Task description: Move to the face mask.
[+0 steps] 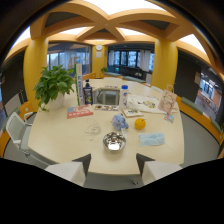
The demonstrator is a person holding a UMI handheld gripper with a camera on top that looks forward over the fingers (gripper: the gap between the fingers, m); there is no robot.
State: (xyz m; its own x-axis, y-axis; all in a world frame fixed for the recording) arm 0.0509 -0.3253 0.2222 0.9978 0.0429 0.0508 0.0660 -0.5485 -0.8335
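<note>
Two spread tool (112, 162) fingers face a flat, pale-blue face mask (151, 139).

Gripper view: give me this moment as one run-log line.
gripper: open, empty | face mask: flat on table, ahead, right of metal bowl | contact: none | step: approach pending

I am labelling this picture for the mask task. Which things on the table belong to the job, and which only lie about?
Job:
face mask, light blue, lying flat beyond the right finger
gripper, open, holding nothing, short of the table

Lying about:
metal bowl
orange
blue toy
plant
dark bottle
white bottle
red booklet
</note>
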